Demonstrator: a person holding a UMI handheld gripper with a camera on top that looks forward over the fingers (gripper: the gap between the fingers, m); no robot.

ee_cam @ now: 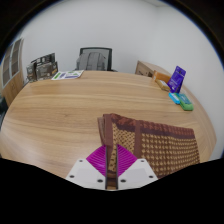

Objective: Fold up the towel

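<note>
A brown patterned towel (160,140) lies on the wooden table (70,110), just ahead of the fingers and spreading to their right. My gripper (112,162) is shut on the towel's near left edge: a narrow strip of cloth runs between the two magenta pads (98,160). The towel's left border is folded up slightly near the fingers. The rest of the towel lies flat, reaching the table's near right edge.
A black office chair (95,58) stands beyond the table's far edge. Papers and a magazine (66,74) lie at the far left. A purple box (178,76) and small teal items (180,98) sit at the far right. A white wall is behind.
</note>
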